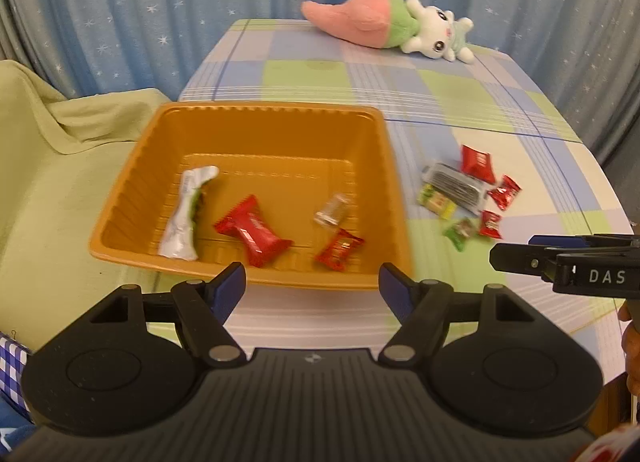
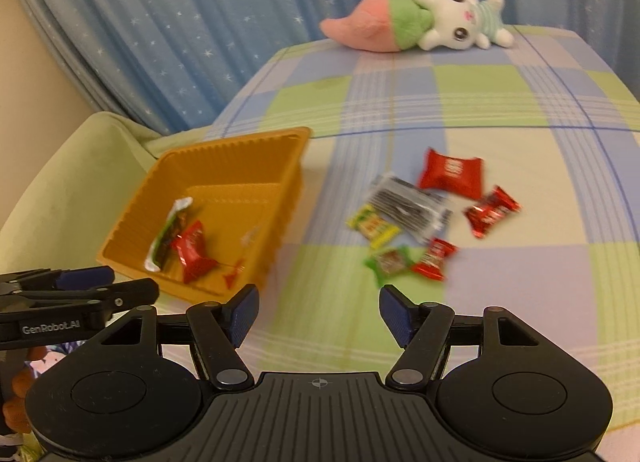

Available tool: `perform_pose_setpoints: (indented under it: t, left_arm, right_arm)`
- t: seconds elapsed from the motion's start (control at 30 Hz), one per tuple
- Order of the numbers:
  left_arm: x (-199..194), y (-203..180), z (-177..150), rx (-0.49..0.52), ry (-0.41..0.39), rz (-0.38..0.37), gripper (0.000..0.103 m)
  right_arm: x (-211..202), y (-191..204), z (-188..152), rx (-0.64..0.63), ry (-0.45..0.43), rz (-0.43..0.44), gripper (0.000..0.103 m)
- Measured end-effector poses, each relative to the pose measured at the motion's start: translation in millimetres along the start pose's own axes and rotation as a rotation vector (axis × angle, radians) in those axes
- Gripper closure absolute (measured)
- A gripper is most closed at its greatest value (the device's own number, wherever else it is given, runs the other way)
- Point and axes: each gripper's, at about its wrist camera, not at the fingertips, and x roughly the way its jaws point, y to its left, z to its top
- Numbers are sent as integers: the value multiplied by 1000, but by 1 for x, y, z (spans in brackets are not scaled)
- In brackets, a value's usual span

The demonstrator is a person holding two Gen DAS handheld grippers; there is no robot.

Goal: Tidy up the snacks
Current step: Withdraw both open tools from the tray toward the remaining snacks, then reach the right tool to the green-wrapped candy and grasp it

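An orange plastic tray [image 1: 256, 122] stands on the checked tablecloth and holds a white-and-green bar [image 1: 186, 214], a large red packet [image 1: 254, 230], a clear wrapper [image 1: 331, 212] and a small red candy [image 1: 339, 250]. My left gripper [image 1: 312, 288] hovers open and empty at the tray's near rim. To the tray's right lies a loose pile: a red packet [image 2: 450, 173], a silver-black pack [image 2: 406, 206], a yellow-green bar [image 2: 372, 226], a green candy [image 2: 390, 262] and small red candies [image 2: 434, 258]. My right gripper [image 2: 318, 308] is open and empty, just short of that pile.
A pink, green and white plush toy [image 1: 384, 24] lies at the table's far edge. A pale green cloth [image 1: 48, 166] covers the seat left of the table. Blue starred curtains [image 2: 200, 22] hang behind. Bare tablecloth [image 2: 520, 110] stretches between pile and toy.
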Motion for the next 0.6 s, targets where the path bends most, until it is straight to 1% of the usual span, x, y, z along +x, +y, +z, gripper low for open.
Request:
perform_pose_setpoints:
  t: [0.13, 0.37, 0.47, 0.6]
  left_arm:
    - [-1, -19, -4, 6, -3, -5, 31]
    - [0, -41, -9, -2, -6, 11, 31]
    - [1, -45, -10, -8, -7, 30, 31]
    - [4, -40, -10, -31, -5, 57, 31]
  right_arm:
    - [-11, -19, -8, -6, 0, -19, 36]
    - [-20, -42, -13, -44, -4, -16, 36]
    - [-19, -46, -13, -72, -6, -11, 36]
    - [-12, -47, -11, -112, -5, 7, 36]
